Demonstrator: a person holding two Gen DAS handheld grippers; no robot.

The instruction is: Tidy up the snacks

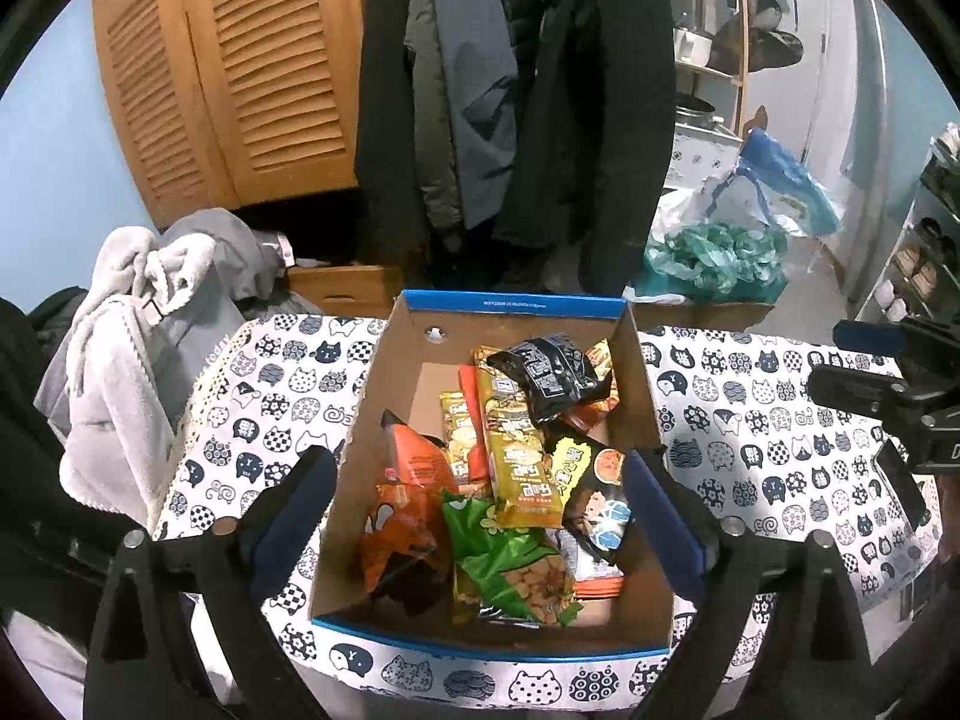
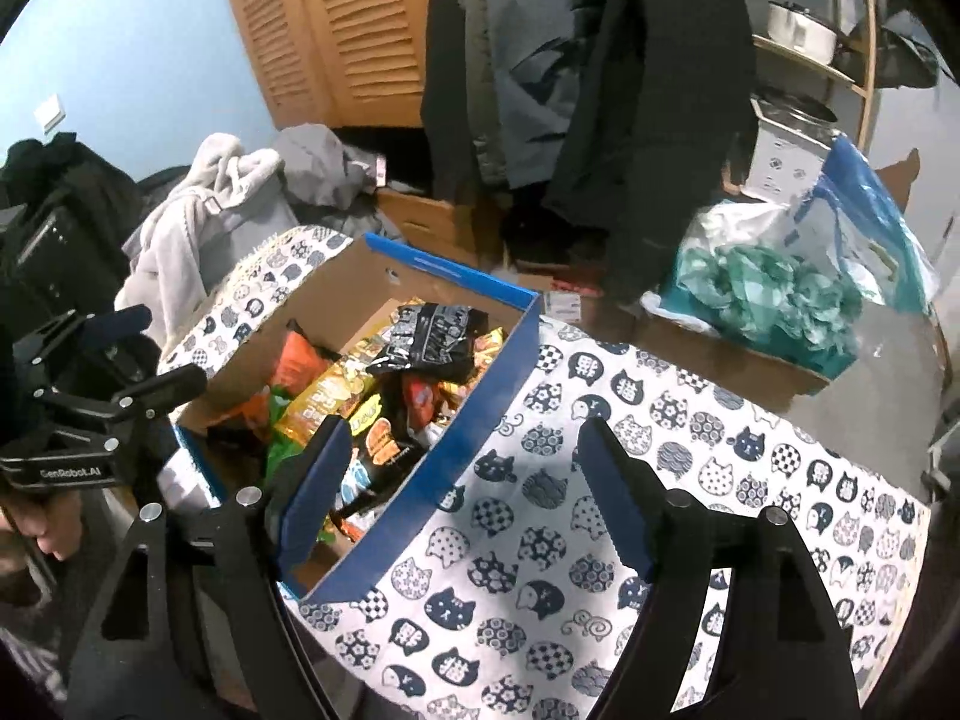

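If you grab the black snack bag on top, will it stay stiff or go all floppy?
Probably floppy: the black snack bag already looks crumpled and bent. Likely light, since it rests atop other packets. Its glossy wrapper may slip.

Pale blue walls (image 1: 48,168) close in this cluttered room. 2 louvred wooden doors (image 1: 240,60) stand beside dark coats (image 1: 600,90) hanging in a row. A wooden shelf (image 1: 714,48) holds pots, and a cat-print tablecloth (image 2: 600,510) covers the table.
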